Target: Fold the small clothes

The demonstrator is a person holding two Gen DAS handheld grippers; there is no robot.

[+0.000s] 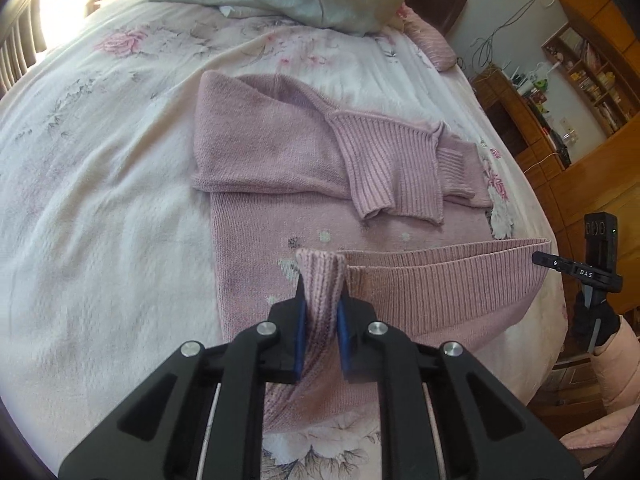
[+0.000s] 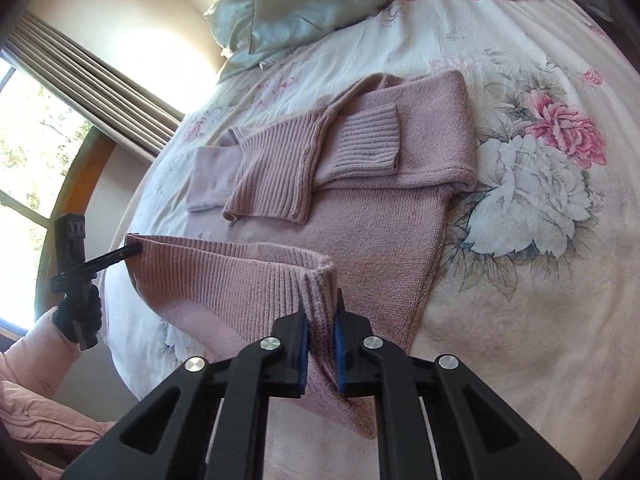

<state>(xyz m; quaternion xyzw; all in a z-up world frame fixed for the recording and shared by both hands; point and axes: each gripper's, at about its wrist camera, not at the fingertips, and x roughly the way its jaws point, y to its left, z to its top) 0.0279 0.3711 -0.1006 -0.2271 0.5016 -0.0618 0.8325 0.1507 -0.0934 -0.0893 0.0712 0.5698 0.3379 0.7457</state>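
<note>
Pink sweater (image 1: 280,152) lies mid-frame on the bed (image 1: 100,200), sleeves already folded across the chest. Left gripper (image 1: 322,312) is clamped on one hem (image 1: 440,276) corner, right gripper (image 2: 320,316) on the other; hem is lifted and taut between them. Knit looks soft, light, stretchy and will sag if the corners drift, so I'd grip the ribbed band, not the body. Left view shows shelves (image 1: 592,80) upper right; right view shows a window (image 2: 36,152) at left and more of the floral print.

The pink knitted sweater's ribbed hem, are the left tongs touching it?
Touching: the left wrist view shows the left tongs shut on the ribbed hem.
</note>
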